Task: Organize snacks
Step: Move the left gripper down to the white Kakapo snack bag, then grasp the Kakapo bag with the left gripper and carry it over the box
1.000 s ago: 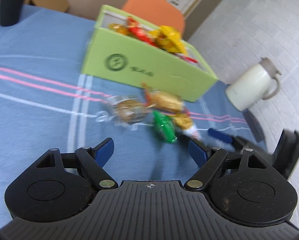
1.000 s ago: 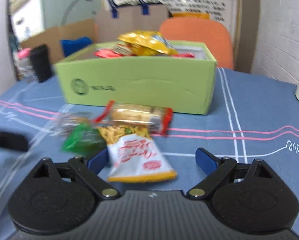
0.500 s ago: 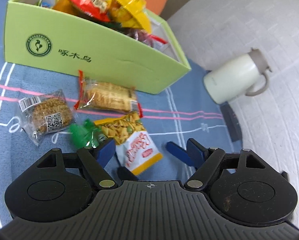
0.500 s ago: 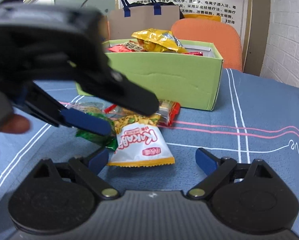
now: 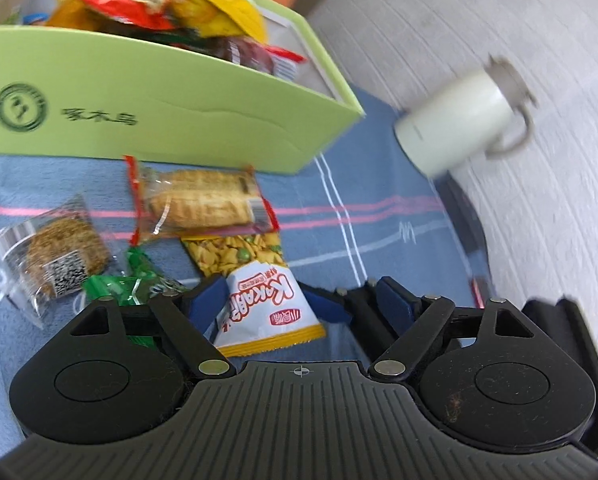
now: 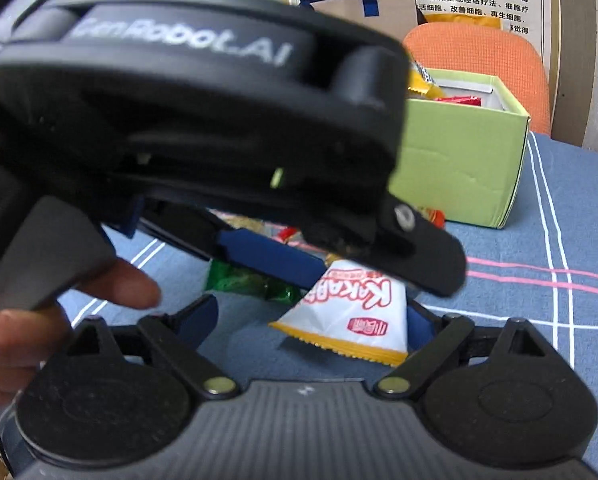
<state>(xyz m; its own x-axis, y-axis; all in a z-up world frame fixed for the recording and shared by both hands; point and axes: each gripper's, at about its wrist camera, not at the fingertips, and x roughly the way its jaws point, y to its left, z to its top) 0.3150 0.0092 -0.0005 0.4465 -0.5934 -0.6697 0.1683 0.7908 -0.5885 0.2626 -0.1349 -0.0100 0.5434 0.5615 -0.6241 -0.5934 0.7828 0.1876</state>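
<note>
The green box (image 5: 171, 120) already heaped with packets stands beyond both sets of fingers, on a blue-clothed bench (image 5: 379, 184) crossed by pink and white lines; a white jug (image 5: 455, 120) sits off to its right by a brick wall, an orange chair (image 6: 479, 64) behind. Loose snacks lie just ahead of the box. The white snack bag (image 5: 265, 308) lies between the left gripper (image 5: 295, 300)'s fingers, long axis running away toward the box; those jaws are opening, not pressing on it. The right gripper (image 6: 311, 320) also straddles the bag, fingers spread wide, untouching. Both are about equally near. A biscuit pack (image 5: 199, 200), cookie (image 5: 59, 252) and green packet (image 5: 139, 280) wait further left.
</note>
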